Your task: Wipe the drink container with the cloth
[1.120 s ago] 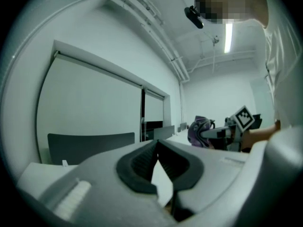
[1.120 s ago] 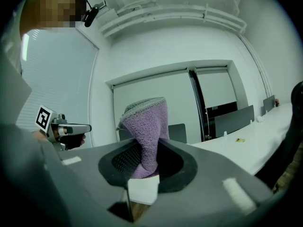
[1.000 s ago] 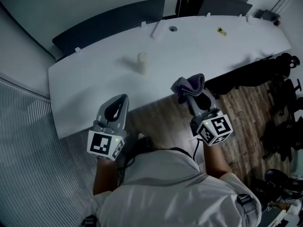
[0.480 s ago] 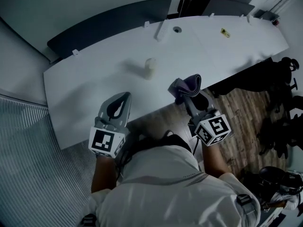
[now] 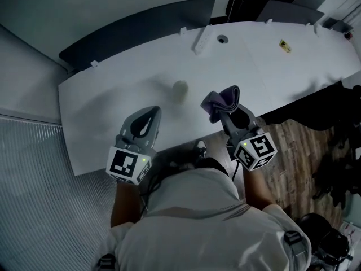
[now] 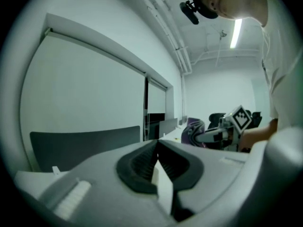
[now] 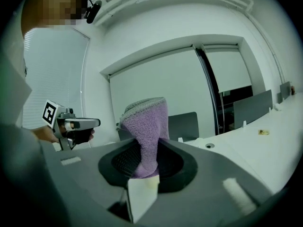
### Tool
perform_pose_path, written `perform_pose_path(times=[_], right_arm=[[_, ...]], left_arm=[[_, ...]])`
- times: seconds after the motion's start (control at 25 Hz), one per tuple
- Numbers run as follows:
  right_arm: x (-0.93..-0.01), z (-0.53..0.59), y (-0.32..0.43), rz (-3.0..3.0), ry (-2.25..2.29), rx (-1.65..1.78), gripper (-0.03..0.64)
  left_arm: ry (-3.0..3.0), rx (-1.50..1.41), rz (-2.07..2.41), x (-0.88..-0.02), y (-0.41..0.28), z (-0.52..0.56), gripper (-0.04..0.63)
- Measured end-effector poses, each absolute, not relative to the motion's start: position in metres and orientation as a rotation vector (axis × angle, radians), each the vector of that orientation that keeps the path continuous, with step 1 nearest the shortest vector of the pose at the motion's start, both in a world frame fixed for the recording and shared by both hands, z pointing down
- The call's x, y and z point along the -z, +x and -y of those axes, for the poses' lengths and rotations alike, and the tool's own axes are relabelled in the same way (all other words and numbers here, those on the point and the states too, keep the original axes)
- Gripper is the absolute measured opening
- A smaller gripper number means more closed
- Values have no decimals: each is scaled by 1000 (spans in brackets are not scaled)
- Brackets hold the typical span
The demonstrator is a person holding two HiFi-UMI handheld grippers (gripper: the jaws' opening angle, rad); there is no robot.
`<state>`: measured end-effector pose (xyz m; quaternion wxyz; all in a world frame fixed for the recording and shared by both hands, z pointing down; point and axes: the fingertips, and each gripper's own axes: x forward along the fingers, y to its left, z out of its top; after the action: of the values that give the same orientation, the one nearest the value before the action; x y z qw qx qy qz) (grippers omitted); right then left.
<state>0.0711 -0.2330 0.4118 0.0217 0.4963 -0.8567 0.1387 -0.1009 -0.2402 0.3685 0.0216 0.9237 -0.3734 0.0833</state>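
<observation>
On the white bench in front of you stands the drink container, small, pale and upright. It sits a little past your two tools, between them, and touches neither one. Your right tool is squeezed tight on the purple cloth. The cloth is bunched up and pokes out past the jaws, near the container's right side but apart from it. Your left tool has nothing in it, and its jaws are pressed together. It hangs over the near edge of the bench, to the left of the container. Both tools point out across the bench.
</observation>
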Motion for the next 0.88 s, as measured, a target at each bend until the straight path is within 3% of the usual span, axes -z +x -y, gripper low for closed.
perform_pose_path(times=[0.32,0.76,0.88], right_arm=[[-437,285,103,2722,1312,-514,92],[-452,300,68,2665,1224,-530,92],[-457,292,55,2639,1235,-551,92]], left_arm=[[2802,-371,1241,-378,-56,287,3],[2801,-445,1080,-416,-53,310,6],[2803,-500,989,-429,-54,314,54]])
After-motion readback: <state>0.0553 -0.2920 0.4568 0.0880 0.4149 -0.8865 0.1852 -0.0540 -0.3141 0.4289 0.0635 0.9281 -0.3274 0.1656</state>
